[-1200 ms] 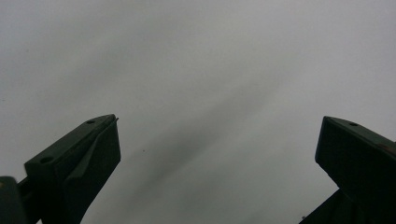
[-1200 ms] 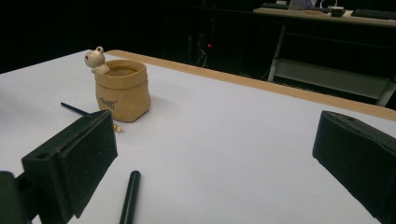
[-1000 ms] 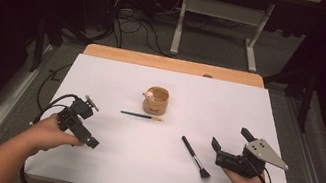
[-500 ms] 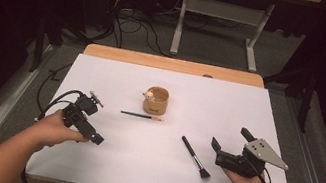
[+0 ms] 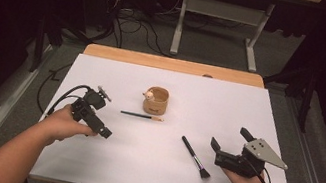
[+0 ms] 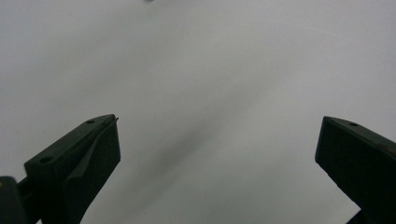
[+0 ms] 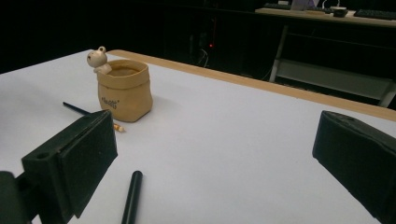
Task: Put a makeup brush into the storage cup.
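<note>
Left of the cup [image 5: 156, 101], the left gripper [image 5: 104, 132] hangs over bare white table [image 5: 137, 168], jaws spread. The thin brush [image 5: 141, 115] touches the cup's front. The black brush [image 5: 195, 157] lies front-right, near the right gripper [image 5: 227, 144], jaws spread, empty.

Both hand-held grippers, left [image 5: 104, 132] and right [image 5: 227, 146], apparently wide-jawed, empty.

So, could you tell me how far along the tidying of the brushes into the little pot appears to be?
Nothing looks done yet: the thin brush lies on the white sheet just in front of the pot, and the black brush lies apart, nearer the right gripper. Nothing is in hand; both the right gripper and the left gripper are open and empty. Picking up each brush and any placing probably remains.
</note>
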Demonstrator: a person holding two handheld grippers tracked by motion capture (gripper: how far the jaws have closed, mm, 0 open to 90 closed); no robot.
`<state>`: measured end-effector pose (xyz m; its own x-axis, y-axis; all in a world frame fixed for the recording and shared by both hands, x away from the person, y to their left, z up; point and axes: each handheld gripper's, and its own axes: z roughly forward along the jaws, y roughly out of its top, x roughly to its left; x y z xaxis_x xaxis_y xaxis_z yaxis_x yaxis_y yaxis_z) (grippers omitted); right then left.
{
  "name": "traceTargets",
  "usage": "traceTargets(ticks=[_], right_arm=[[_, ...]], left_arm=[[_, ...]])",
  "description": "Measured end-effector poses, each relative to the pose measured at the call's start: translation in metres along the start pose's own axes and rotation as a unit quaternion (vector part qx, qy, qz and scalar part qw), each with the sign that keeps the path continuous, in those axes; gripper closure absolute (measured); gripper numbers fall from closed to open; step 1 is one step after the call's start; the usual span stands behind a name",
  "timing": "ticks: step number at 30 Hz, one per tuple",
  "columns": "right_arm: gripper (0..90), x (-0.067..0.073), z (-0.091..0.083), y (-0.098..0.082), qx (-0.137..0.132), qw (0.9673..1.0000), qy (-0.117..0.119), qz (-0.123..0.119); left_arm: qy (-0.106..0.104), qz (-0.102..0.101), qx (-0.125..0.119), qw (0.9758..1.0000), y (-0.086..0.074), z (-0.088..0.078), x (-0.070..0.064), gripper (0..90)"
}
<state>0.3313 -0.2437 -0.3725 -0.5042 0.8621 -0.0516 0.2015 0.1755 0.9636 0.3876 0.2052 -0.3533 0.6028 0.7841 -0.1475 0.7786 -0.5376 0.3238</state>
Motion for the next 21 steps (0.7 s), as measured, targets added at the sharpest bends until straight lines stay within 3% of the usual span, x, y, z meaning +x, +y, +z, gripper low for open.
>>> traceTargets(ticks=[7, 14, 21], right_arm=[[1.3, -0.001, 0.000, 0.000, 0.000, 1.0000, 0.002, 0.000], [1.3, -0.002, 0.000, 0.000, -0.003, 1.0000, 0.004, 0.005], [1.3, -0.004, 0.000, 0.000, -0.002, 1.0000, 0.004, 0.008]], left_arm=[[-0.007, -0.008, -0.026, 0.9996, 0.011, 0.015, 0.001, 0.5], [-0.019, 0.008, -0.004, 0.9998, 0.024, 0.030, 0.002, 0.5], [-0.014, 0.033, 0.012, 0.9993, 0.043, 0.024, 0.000, 0.5]])
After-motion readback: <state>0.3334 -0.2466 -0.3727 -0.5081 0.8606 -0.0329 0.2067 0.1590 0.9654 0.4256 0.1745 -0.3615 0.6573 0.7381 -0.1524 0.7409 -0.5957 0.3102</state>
